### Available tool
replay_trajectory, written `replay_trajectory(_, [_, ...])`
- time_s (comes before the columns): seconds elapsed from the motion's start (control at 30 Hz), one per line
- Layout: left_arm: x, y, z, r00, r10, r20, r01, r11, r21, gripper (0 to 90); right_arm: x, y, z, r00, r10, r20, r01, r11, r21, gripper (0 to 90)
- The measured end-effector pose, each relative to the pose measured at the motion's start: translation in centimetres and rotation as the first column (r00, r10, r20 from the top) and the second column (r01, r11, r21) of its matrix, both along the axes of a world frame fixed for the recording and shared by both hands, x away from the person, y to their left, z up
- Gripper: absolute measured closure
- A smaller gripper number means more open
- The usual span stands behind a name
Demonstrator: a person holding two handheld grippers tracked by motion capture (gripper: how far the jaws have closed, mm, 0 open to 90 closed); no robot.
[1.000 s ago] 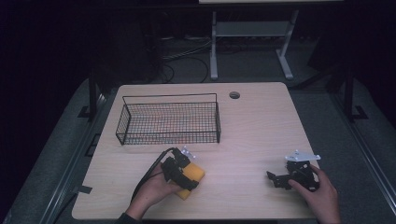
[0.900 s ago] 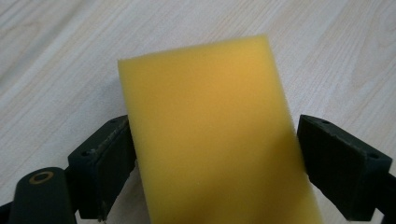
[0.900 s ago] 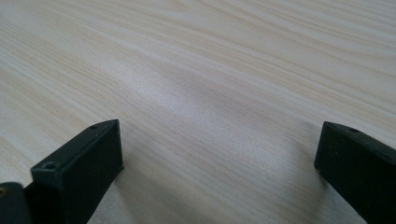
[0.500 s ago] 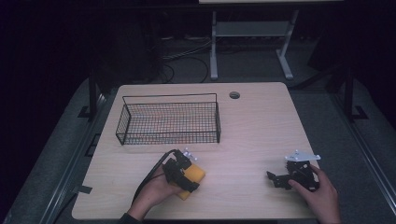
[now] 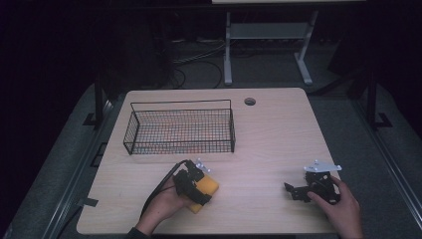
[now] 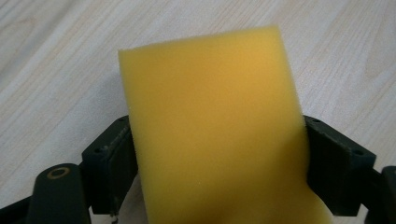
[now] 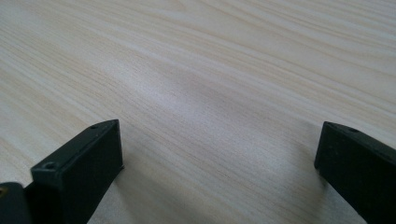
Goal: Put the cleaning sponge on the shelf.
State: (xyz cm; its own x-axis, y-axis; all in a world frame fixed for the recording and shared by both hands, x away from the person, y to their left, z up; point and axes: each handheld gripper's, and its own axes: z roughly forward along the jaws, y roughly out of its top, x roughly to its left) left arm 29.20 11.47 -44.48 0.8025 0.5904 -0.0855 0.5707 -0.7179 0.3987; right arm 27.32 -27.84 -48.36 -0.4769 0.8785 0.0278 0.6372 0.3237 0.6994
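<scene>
A yellow sponge [image 5: 209,187] lies low over the table's front left part, with my left gripper [image 5: 200,193] shut on it. In the left gripper view the sponge [image 6: 210,116] stands between the two black jaws, which press on its two sides, and my left gripper [image 6: 217,156] hovers close to the wood. My right gripper [image 5: 292,191] rests at the front right in a hand, pointing left. Its jaws stand wide apart with nothing between them, as the right gripper view [image 7: 219,154] shows.
A black wire basket [image 5: 179,140] with nothing in it stands at the back left of the light wooden table [image 5: 273,139]. A round cable hole [image 5: 250,101] sits near the far edge. A black cable [image 5: 158,189] trails from the left gripper.
</scene>
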Motion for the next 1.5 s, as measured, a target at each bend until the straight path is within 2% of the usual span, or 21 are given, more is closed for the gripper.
replay_trajectory(0.4, [0.1, 0.2, 0.2, 0.9999, -0.012, -0.001, 0.012, 0.9999, 0.002, 21.0, 0.0, 0.0, 0.0, 1.0000, 0.000, 0.000, 0.000, 1.000, 0.000, 0.2])
replay_trajectory(0.57, [0.2, 0.6, 0.5, 1.0000, -0.005, -0.004, 0.005, 0.9999, -0.016, 21.2, 0.0, 0.0, 0.0, 1.0000, 0.000, 0.000, 0.000, 1.000, 0.000, 0.2])
replay_trajectory(1.07, [0.6, 1.9, 1.8, 0.9998, -0.002, -0.022, 0.001, 0.9992, -0.040, 21.2, 0.0, 0.0, 0.0, 1.0000, 0.000, 0.000, 0.000, 1.000, 0.000, 0.2])
replay_trajectory(1.5, [1.2, 2.9, 3.2, 0.9999, 0.013, -0.010, -0.014, 0.9983, -0.056, 21.3, 0.0, 0.0, 0.0, 1.0000, 0.000, 0.000, 0.000, 1.000, 0.000, 0.2])
